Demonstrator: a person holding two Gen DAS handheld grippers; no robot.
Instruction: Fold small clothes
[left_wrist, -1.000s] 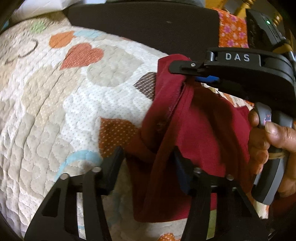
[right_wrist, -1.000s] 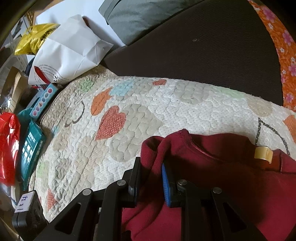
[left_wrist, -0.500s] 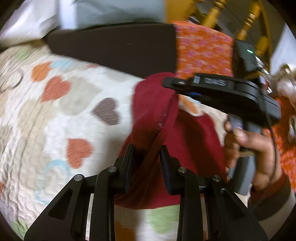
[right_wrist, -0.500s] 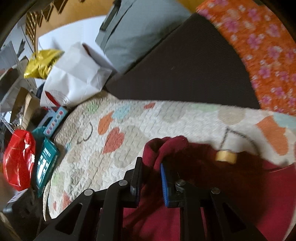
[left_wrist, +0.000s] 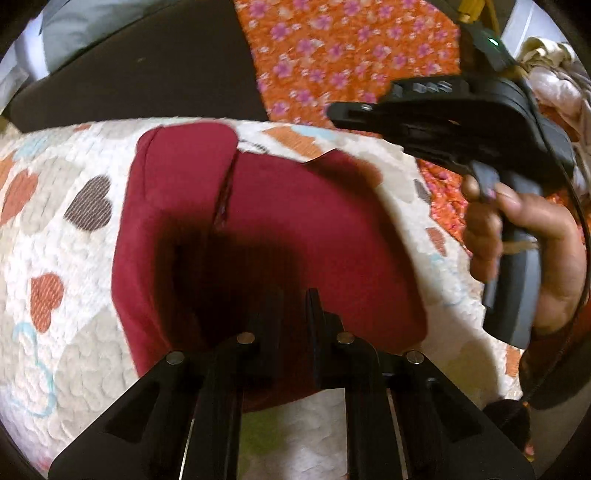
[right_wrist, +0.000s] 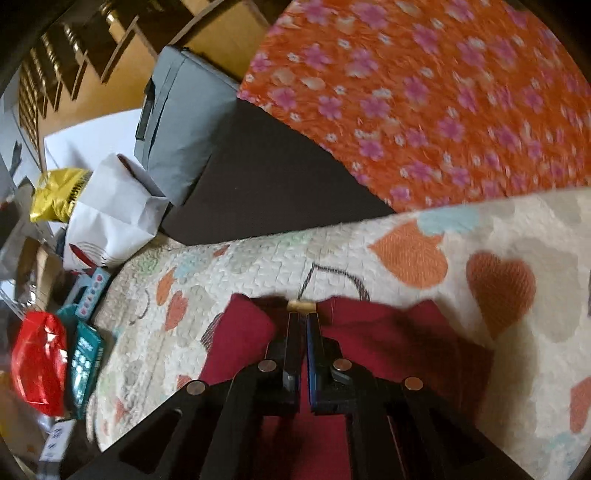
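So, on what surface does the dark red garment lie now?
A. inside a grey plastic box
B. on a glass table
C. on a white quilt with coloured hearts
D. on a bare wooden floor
C: the dark red garment lies spread on the white quilt, whose orange and brown hearts show all around the cloth in both wrist views.

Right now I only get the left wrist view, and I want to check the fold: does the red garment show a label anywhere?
Observer: Yes. A tan label sits at the far edge of the red garment, just past the tips of the right gripper.
Operator: Anything beside the bedding?
Observer: A red bag and a teal box lie off the left edge of the quilt.
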